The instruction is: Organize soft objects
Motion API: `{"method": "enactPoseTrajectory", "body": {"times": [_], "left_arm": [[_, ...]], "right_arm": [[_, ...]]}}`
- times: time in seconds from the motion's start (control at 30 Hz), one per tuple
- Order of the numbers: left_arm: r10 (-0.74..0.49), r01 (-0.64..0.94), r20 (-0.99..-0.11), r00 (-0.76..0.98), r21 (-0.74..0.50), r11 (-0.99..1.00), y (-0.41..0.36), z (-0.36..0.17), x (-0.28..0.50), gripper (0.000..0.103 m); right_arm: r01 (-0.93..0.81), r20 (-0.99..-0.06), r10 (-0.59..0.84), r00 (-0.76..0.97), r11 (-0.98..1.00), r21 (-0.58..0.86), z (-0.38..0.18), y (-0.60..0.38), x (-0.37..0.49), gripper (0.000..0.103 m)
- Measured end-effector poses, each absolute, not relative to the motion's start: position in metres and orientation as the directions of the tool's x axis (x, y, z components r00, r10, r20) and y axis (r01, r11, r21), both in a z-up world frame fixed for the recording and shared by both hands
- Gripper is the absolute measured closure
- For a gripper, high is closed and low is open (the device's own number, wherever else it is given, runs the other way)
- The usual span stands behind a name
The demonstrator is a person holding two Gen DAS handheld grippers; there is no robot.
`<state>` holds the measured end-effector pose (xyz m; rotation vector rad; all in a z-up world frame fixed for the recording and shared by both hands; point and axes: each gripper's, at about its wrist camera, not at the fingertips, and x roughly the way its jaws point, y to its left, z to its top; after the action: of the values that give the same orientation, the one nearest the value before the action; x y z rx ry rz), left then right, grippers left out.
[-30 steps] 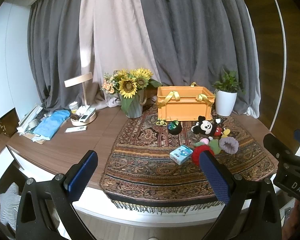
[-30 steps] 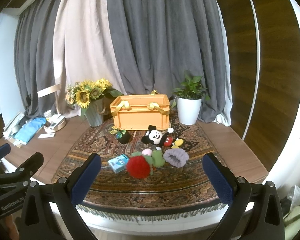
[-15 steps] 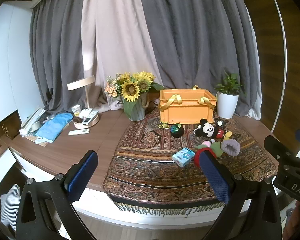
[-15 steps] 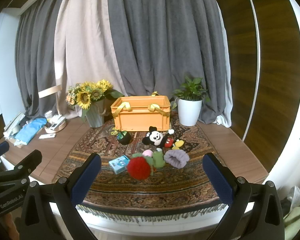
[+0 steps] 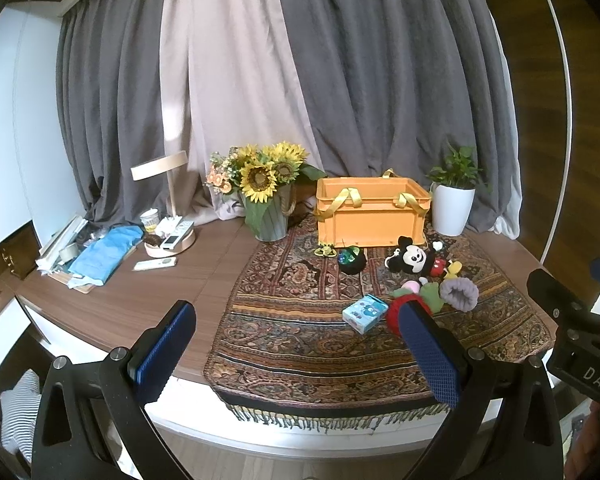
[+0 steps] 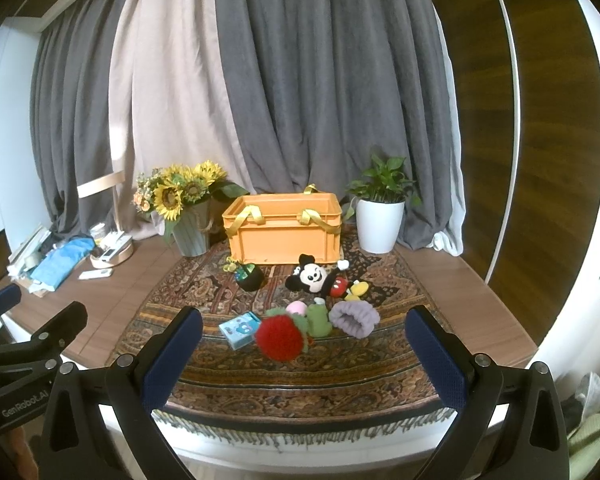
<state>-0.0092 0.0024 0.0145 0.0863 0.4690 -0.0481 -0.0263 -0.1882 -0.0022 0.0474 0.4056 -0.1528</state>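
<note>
Both the left gripper [image 5: 295,350] and the right gripper [image 6: 304,356] hung spread wide and empty before the table's near edge. Beyond them, on the patterned rug [image 6: 300,384], lay a red knitted strawberry [image 6: 279,339], a purple scrunchie [image 6: 354,320] and a Mickey Mouse plush [image 6: 316,278]. The orange crate [image 6: 284,229] stood behind them, at the rug's far end.

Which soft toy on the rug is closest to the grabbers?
The fuzzy red ball-shaped plush. It lies at the front of the patterned rug, ahead of the Mickey Mouse plush and the purple fluffy scrunchie farther back.
</note>
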Motion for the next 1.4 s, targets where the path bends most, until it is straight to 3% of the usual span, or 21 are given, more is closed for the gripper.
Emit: {"method": "enactPoseTrajectory", "body": {"times": [0.53, 0.83, 1.23, 1.4], "left_arm": [[-0.078, 0.125, -0.488, 0.870, 0.064, 0.990, 0.002, 0.007, 0.010, 0.000], [-0.160, 0.230, -0.554, 0.817, 0.058, 0.971, 0.000, -0.021, 0.051, 0.000], [-0.235, 0.395, -0.608, 0.758, 0.142, 0.908, -0.012, -0.073, 0.125, 0.000], [-0.286, 0.479, -0.642, 0.711, 0.144, 0.866, -0.020, -0.102, 0.159, 0.002]], "right_arm": [[0.161, -0.423, -0.133, 0.897, 0.987, 0.031, -0.010, -0.187, -0.014, 0.001], [0.169, -0.502, -0.123, 0.856, 0.985, 0.046, -0.041, -0.184, 0.029, 0.001], [0.205, -0.609, -0.111, 0.786, 0.975, 0.087, -0.094, -0.187, 0.102, 0.001], [0.224, -0.653, -0.105, 0.750, 0.969, 0.101, -0.118, -0.188, 0.131, 0.007]]}}
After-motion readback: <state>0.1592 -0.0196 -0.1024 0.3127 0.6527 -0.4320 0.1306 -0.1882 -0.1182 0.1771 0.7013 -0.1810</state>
